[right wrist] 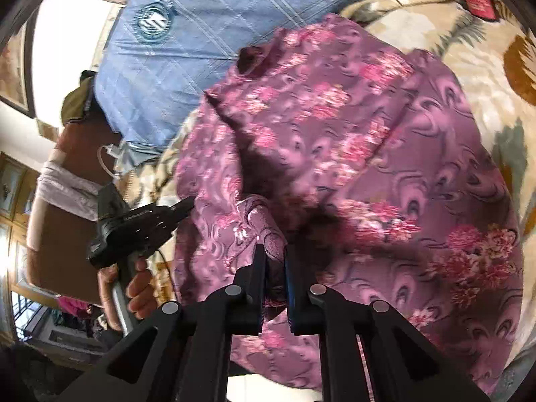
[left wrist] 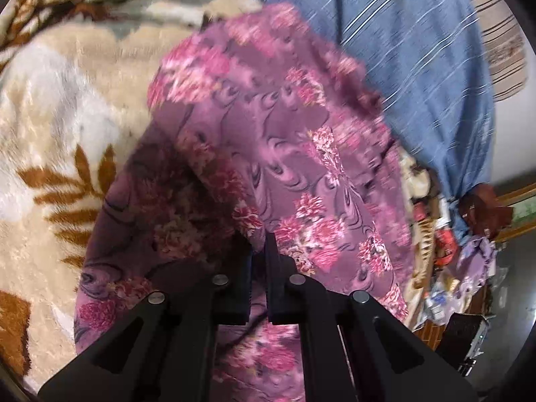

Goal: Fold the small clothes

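At the bottom centre of the left wrist view, the left hand-held gripper is clamped on a fold of the purple flowered garment, which spreads up across the middle of the frame. The right hand-held gripper likewise pinches a bunched edge of the garment, filling the centre and right of its view. Beneath lies a cream blanket with brown leaves. A blue striped shirt sits upper right. A hand grips the other tool's handle at lower left.
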